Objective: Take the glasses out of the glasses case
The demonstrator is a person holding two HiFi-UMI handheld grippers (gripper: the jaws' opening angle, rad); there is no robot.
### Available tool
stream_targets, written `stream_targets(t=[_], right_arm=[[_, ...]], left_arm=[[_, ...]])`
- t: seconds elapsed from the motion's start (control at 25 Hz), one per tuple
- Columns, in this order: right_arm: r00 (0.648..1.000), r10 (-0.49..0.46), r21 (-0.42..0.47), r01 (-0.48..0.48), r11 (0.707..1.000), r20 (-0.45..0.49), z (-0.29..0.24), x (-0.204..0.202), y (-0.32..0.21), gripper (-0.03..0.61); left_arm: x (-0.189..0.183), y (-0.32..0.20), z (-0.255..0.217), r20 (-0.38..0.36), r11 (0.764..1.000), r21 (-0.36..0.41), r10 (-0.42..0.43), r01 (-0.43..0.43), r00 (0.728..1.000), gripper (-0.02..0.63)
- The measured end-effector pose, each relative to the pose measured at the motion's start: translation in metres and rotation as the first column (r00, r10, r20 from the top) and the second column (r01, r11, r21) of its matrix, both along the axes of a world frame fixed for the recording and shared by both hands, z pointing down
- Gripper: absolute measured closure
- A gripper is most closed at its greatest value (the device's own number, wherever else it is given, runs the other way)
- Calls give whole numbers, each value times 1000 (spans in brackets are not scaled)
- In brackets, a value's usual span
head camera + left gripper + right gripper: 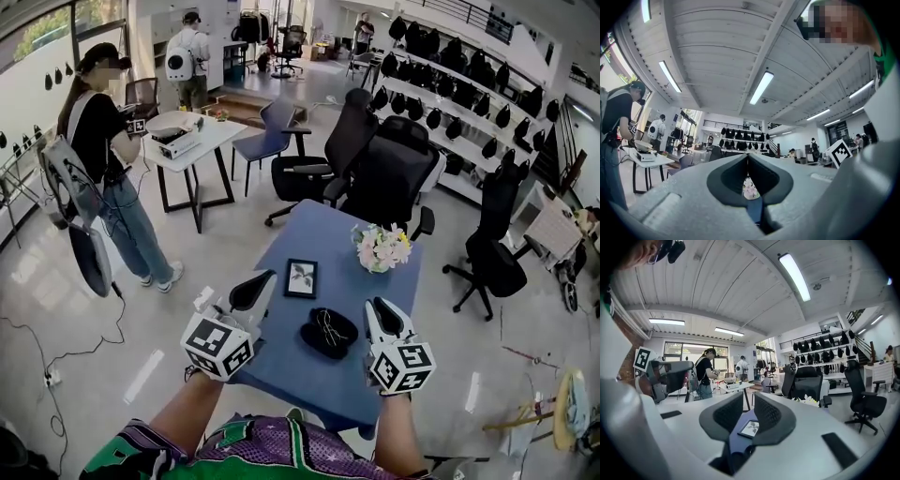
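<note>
Blue worktop [281,370] carries it all. Left hand-held gripper [261,281] has its jaws pressed together on nothing, and the right hand-held gripper [378,305] is cracked open, empty too. Between them sits the black glasses case [314,342], with the glasses [328,326] lying in it.

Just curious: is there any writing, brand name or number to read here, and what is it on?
No readable words, brands or numbers in any view.
Left gripper and right gripper: their cubes bear black-and-white square patterns, no letters.
Picture frame: a plant drawing, no caption.
Glasses case: no logo visible.
</note>
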State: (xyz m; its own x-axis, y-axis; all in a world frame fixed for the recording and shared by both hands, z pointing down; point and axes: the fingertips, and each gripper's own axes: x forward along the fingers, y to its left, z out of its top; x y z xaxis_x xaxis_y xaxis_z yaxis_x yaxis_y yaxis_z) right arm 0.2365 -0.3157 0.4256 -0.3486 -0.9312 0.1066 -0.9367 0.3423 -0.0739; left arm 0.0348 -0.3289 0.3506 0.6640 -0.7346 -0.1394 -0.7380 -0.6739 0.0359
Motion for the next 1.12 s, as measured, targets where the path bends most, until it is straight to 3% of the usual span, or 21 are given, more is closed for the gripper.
stream_targets(t=[0.56,1.12], right_arm=[[994,-64,-158,51,986,-84,82,10,-27,515],[982,-166,-356,122,927,-94,185,5,-41,515]], left_arm=[[18,-19,27,21,999,-28,-15,16,1000,597],[37,-39,64,31,996,-86,-24,27,999,597]])
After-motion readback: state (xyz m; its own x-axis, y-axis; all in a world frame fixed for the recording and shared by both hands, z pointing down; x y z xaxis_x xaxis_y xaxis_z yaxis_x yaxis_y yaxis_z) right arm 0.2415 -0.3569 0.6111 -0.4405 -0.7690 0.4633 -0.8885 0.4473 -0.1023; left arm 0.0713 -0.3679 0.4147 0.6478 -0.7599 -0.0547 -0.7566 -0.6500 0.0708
